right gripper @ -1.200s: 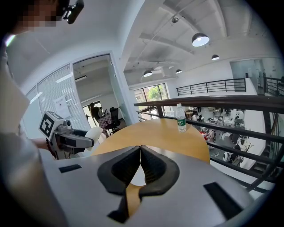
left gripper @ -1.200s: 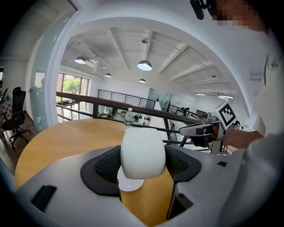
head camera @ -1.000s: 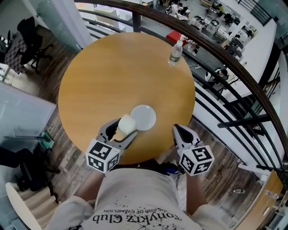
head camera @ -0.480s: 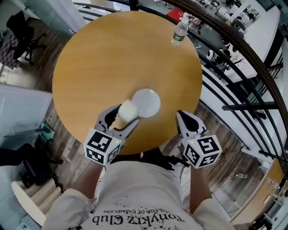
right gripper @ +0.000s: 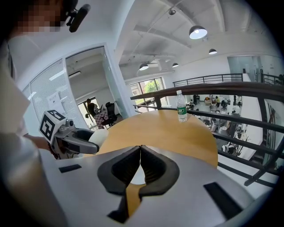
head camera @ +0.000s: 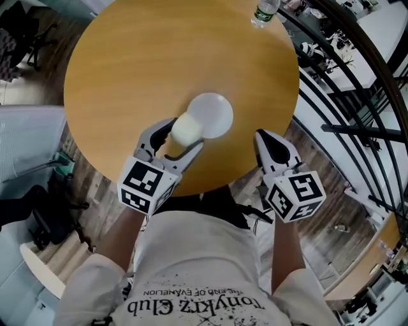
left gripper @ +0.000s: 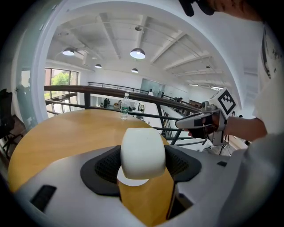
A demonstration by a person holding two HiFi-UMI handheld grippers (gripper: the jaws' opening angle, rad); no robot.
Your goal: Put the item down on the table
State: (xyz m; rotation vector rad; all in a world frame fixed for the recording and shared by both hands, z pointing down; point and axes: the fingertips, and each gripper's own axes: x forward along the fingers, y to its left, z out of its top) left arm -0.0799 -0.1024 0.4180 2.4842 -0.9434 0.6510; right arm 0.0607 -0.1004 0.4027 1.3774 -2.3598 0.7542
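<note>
A white cup (head camera: 185,129) (left gripper: 143,152) (right gripper: 98,137) is clamped between the jaws of my left gripper (head camera: 180,135) (left gripper: 143,155), held over the near part of the round wooden table (head camera: 140,70). Beside it, a white saucer (head camera: 210,115) lies flat on the tabletop, and the cup's rim overlaps its left edge in the head view. A sliver of the saucer (left gripper: 132,181) shows beneath the cup in the left gripper view. My right gripper (head camera: 271,141) (right gripper: 140,148) hovers at the table's near right edge, jaws shut with nothing in them.
A plastic water bottle (head camera: 264,13) (left gripper: 124,106) (right gripper: 181,107) stands at the far edge of the table (right gripper: 177,133). A dark curved railing (head camera: 357,83) runs just beyond the table on the right. An office chair (head camera: 22,32) sits at the far left on the floor.
Both grippers have advanced over the table toward the saucer, the left still carrying the cup. The head view has tilted, so the table sits higher in frame.
</note>
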